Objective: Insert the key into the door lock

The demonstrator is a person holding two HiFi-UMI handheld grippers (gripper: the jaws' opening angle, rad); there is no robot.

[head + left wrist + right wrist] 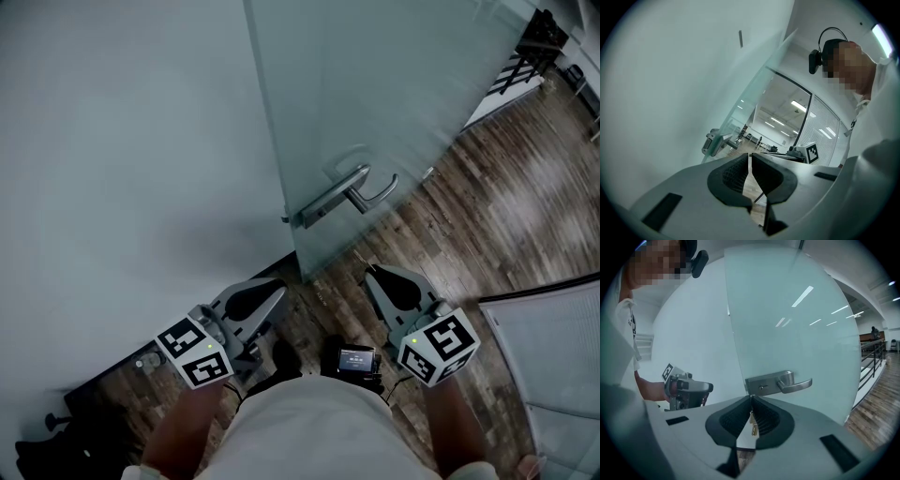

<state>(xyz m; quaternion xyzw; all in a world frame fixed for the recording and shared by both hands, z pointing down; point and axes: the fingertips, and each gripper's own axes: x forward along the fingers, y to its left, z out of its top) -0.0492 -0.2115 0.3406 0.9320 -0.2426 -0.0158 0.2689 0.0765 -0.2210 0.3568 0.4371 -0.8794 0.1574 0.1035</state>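
While the right gripper (751,398) is clenching the key (753,424), step: approaching the door lock (763,386), key short of it.
Left gripper (750,158): hanging clenched, empty, left of the door lock.
Next move: likely needing the key lined up with the door lock.

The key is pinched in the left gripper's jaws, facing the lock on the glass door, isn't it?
No: the key is pinched in the right gripper's jaws, as the right gripper view shows. It does face the lock on the glass door.
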